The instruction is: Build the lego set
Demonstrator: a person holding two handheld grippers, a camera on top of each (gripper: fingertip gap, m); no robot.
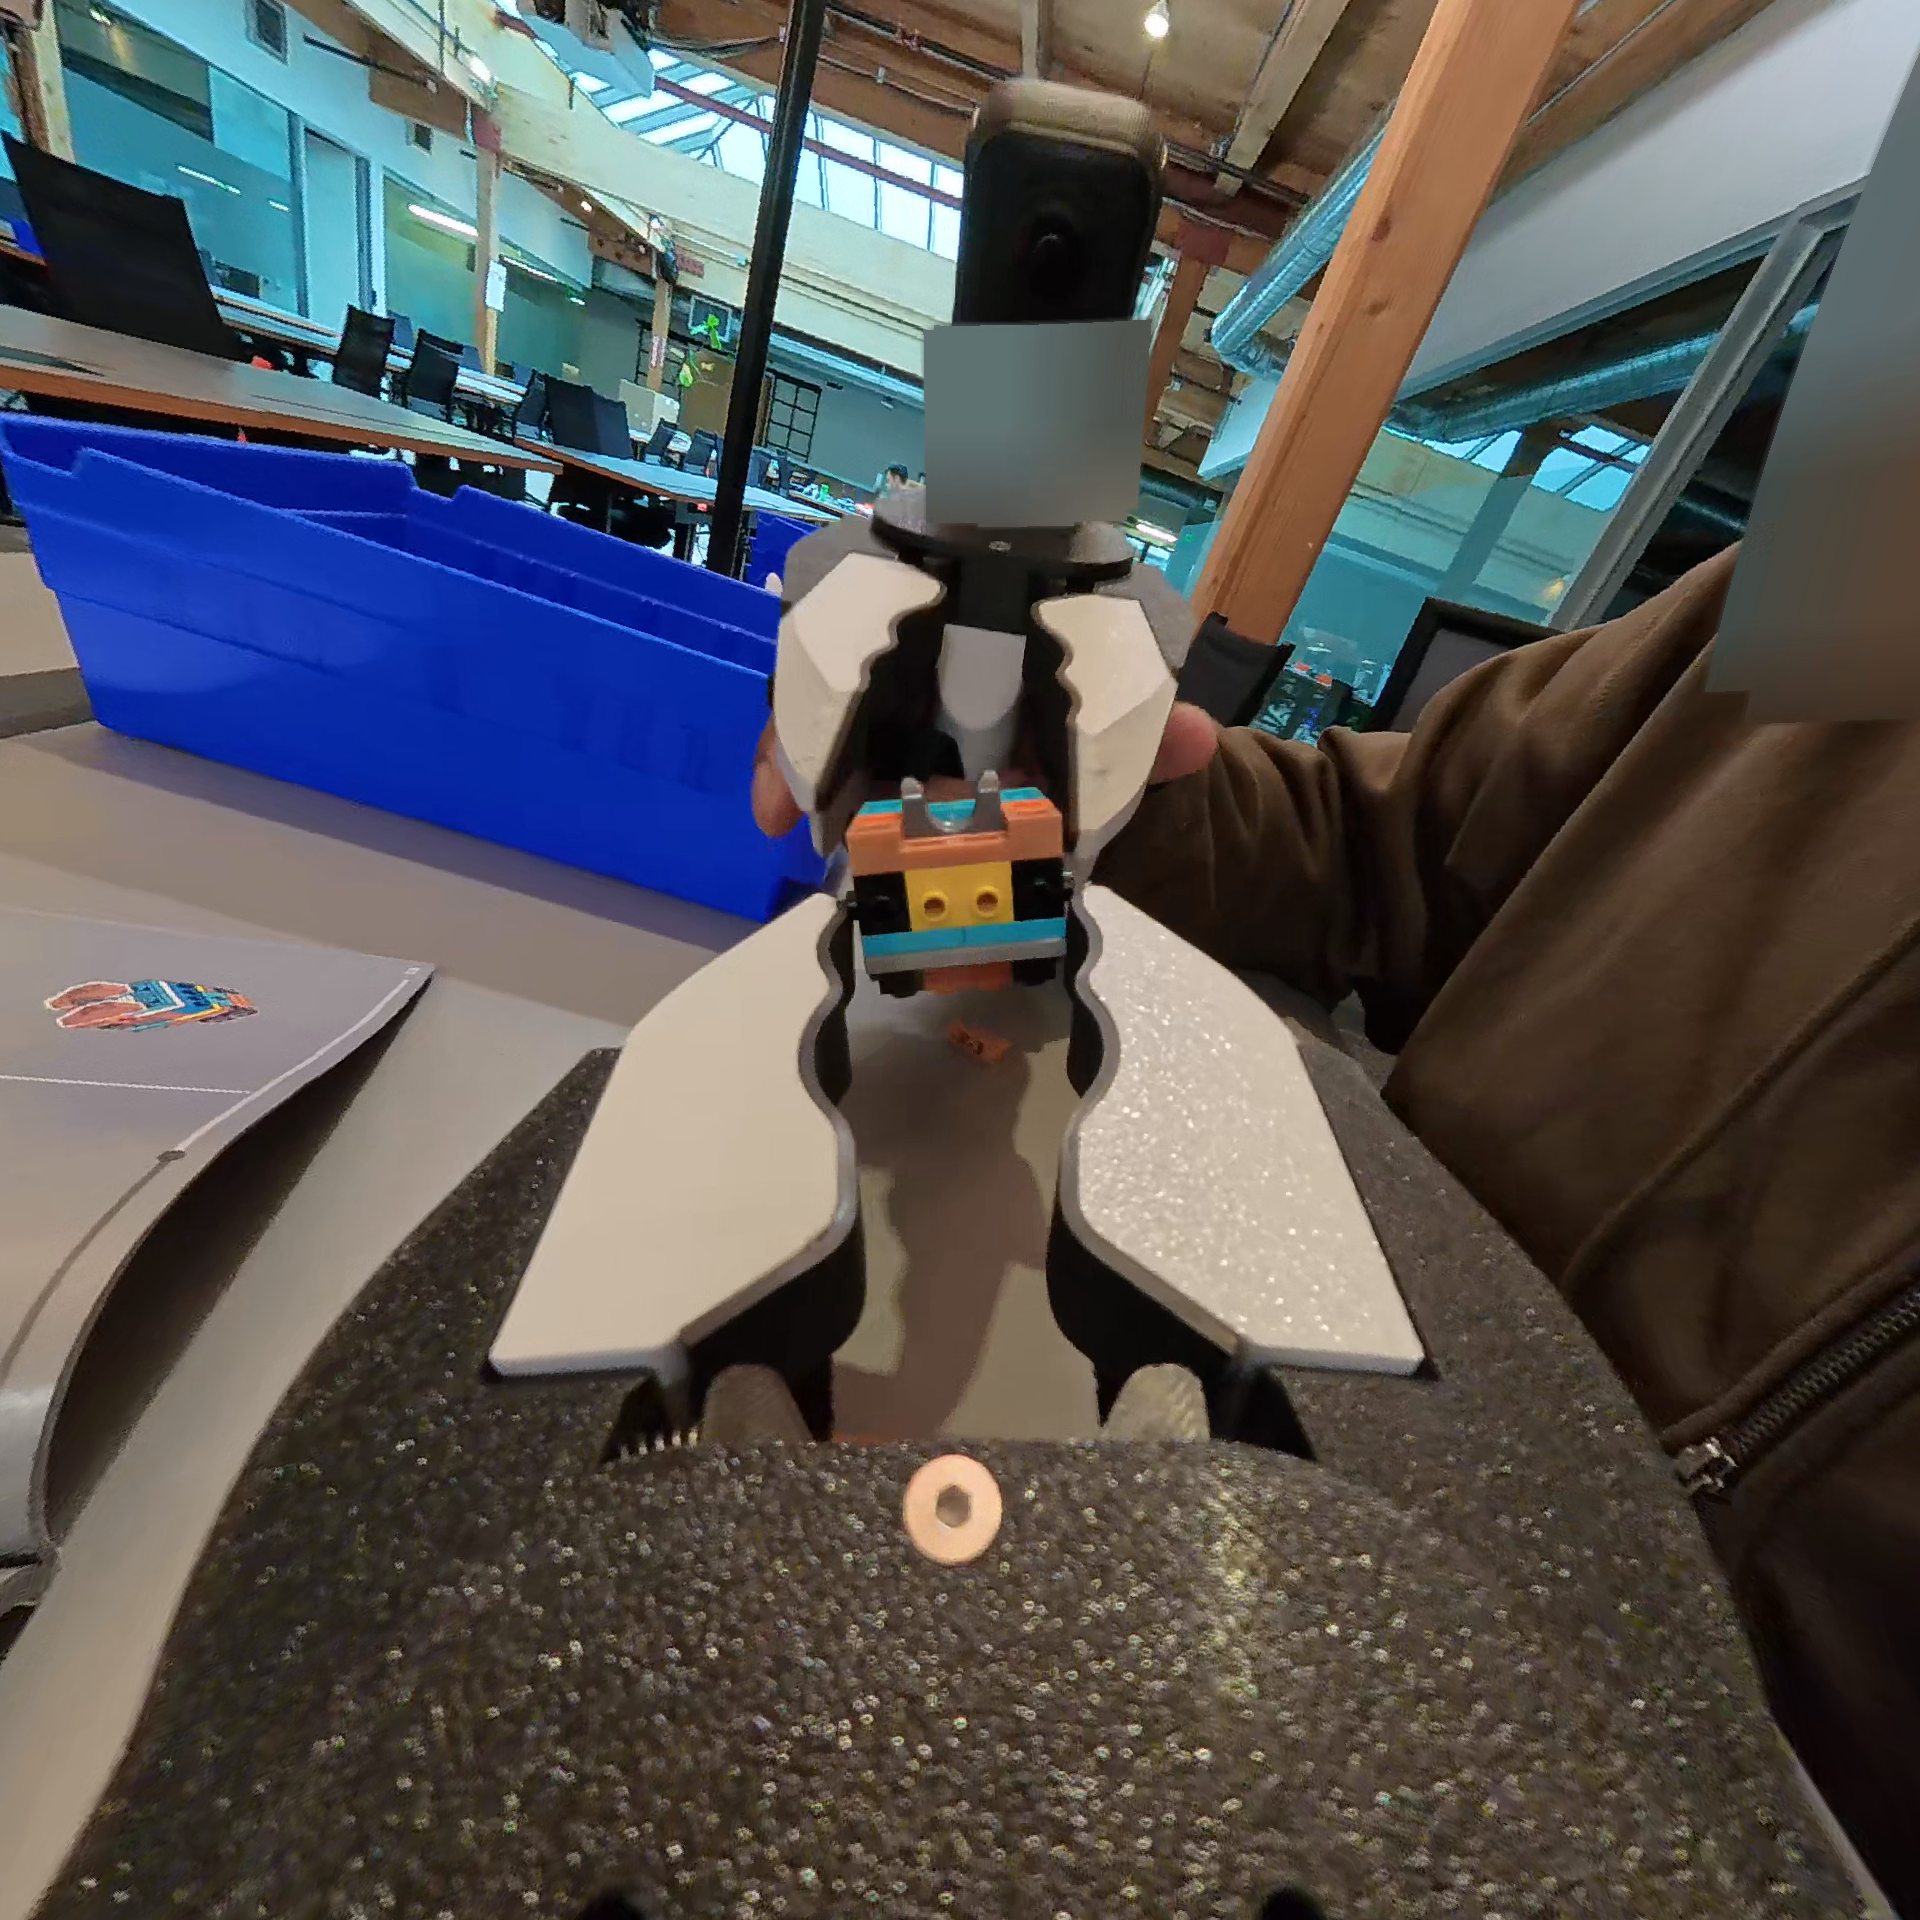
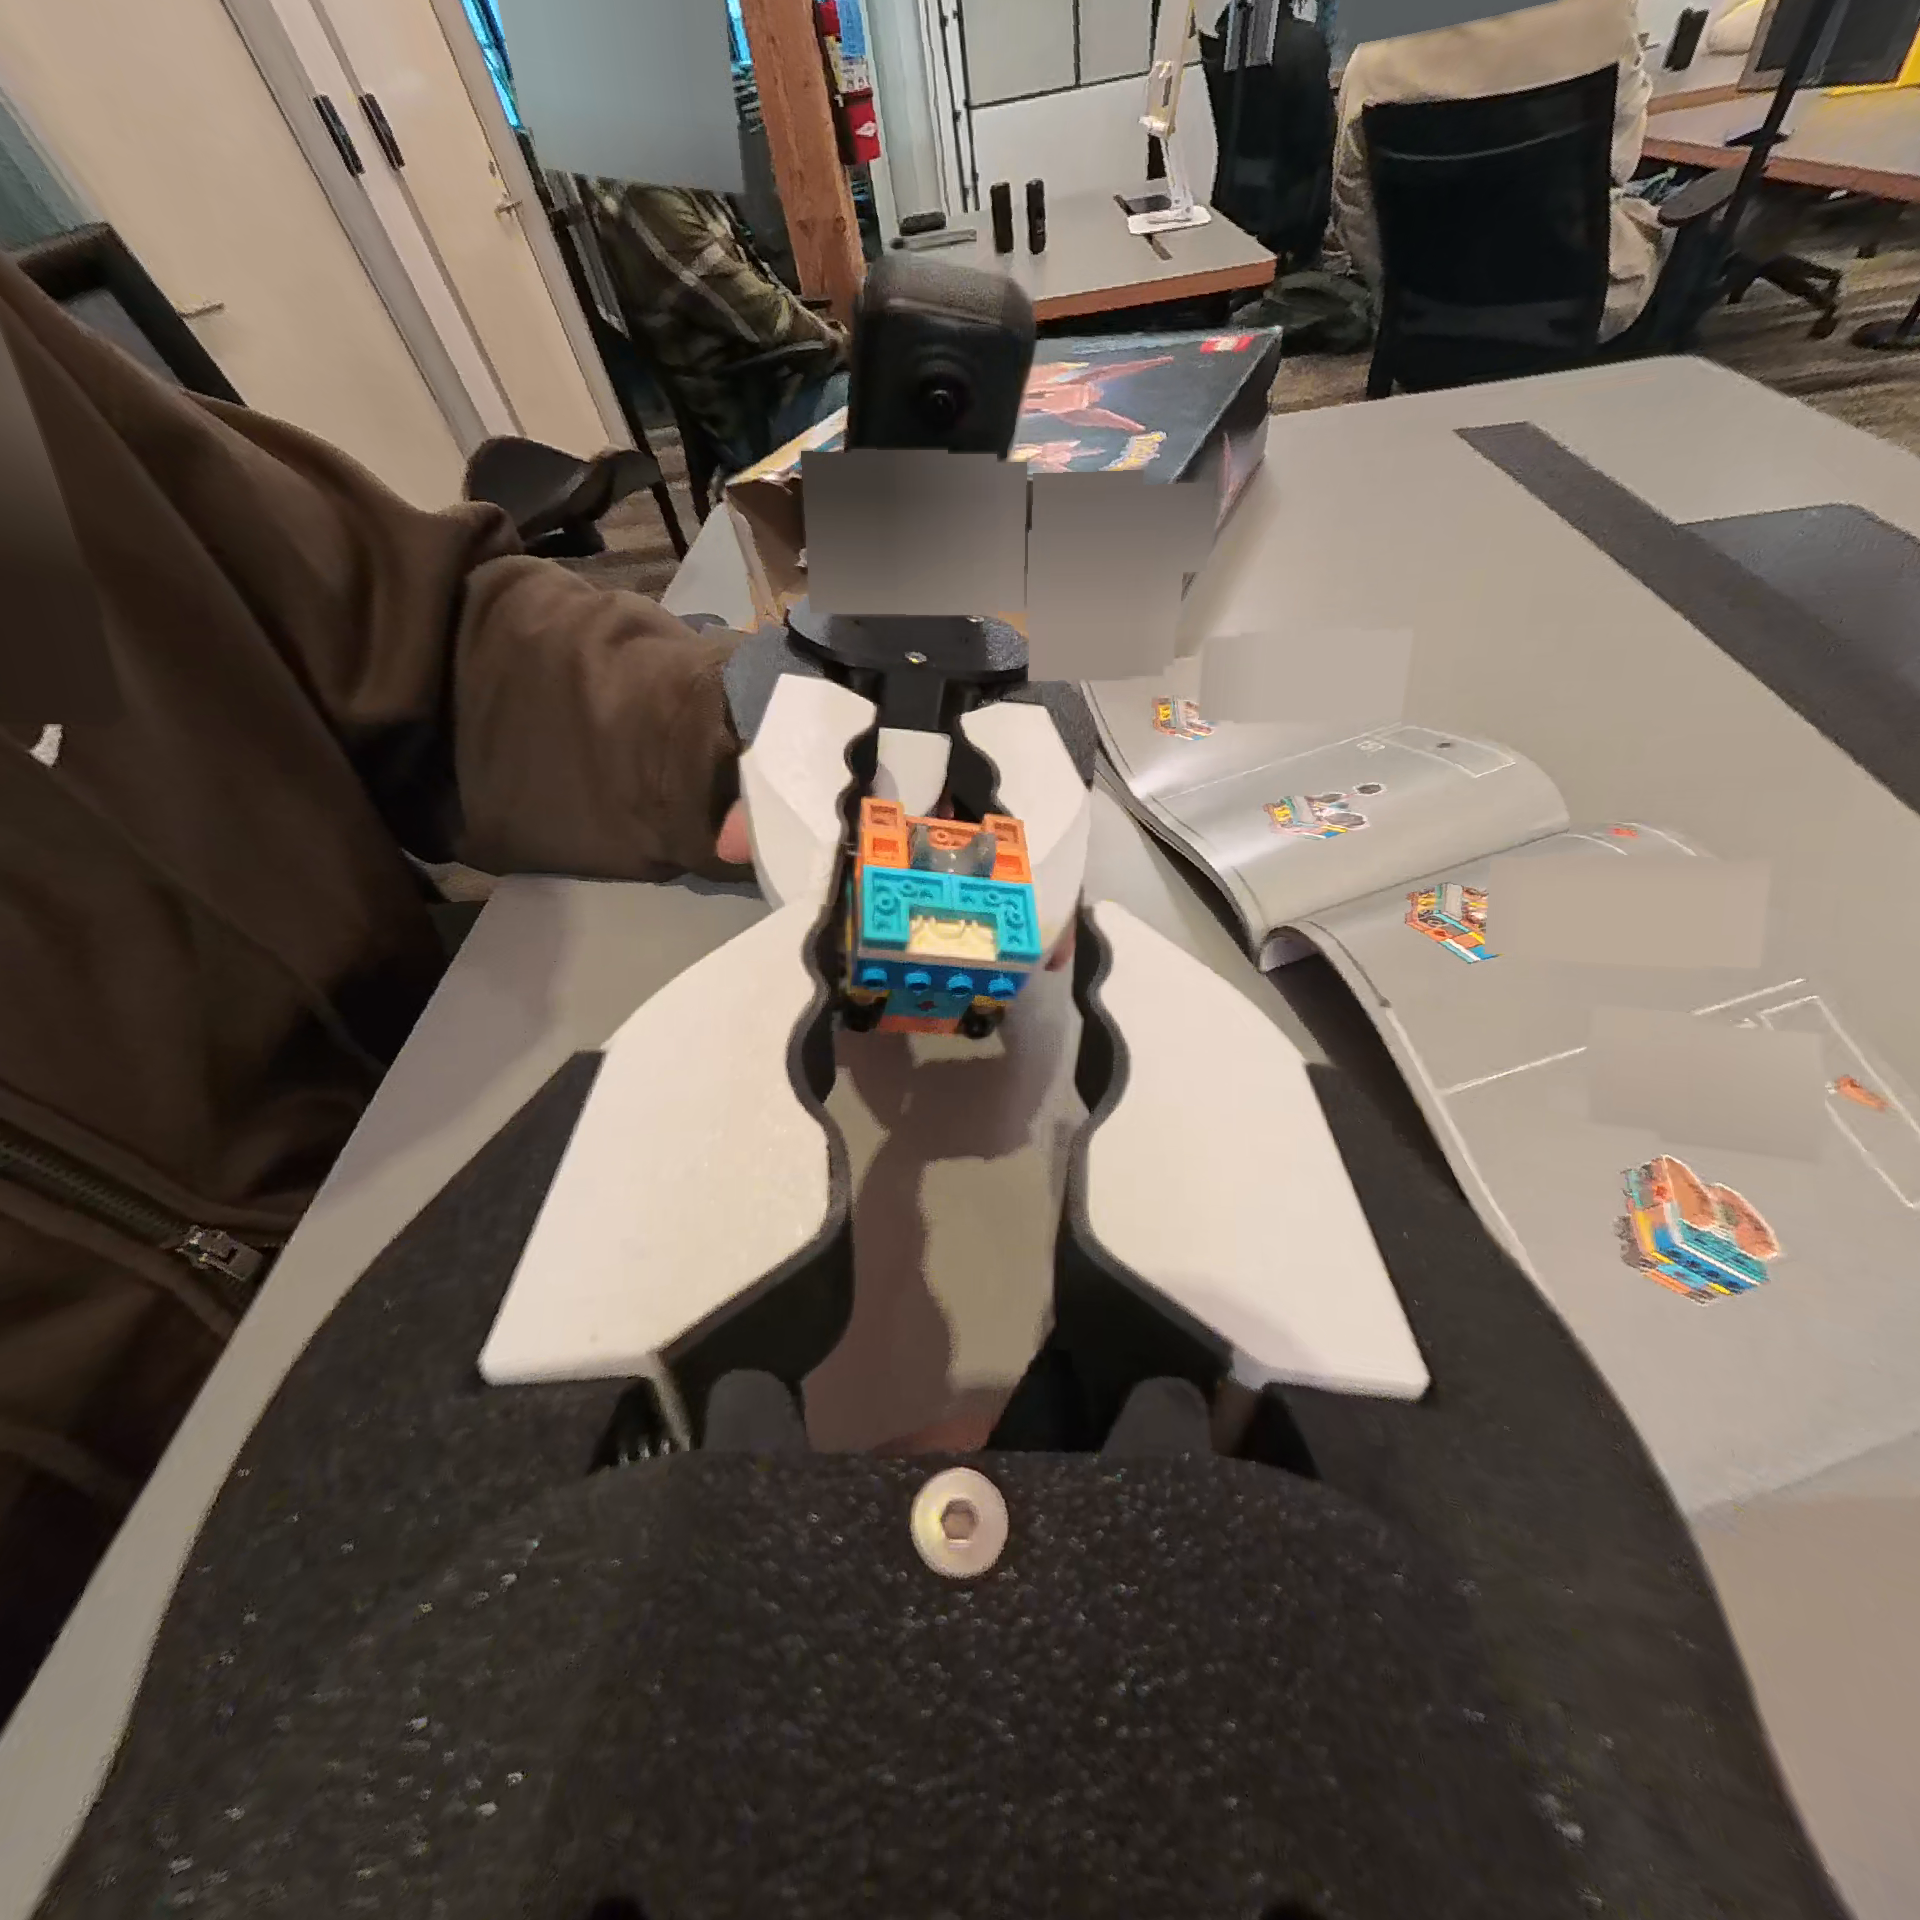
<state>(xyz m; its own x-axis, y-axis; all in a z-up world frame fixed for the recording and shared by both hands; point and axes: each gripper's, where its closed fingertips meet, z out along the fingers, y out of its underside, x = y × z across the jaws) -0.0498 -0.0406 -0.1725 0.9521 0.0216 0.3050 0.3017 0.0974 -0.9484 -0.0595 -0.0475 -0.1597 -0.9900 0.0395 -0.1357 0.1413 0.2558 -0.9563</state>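
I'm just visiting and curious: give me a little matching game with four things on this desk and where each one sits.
Things:
1. Lego assembly
2. Blue bin
3. Open instruction booklet
4. Loose orange piece

Places:
A. flat on the table, pages up
B. on the table below the assembly
C. held between the two tools
D. on the table behind the booklet, in the left wrist view

Pairs: 1-C, 2-D, 3-A, 4-B
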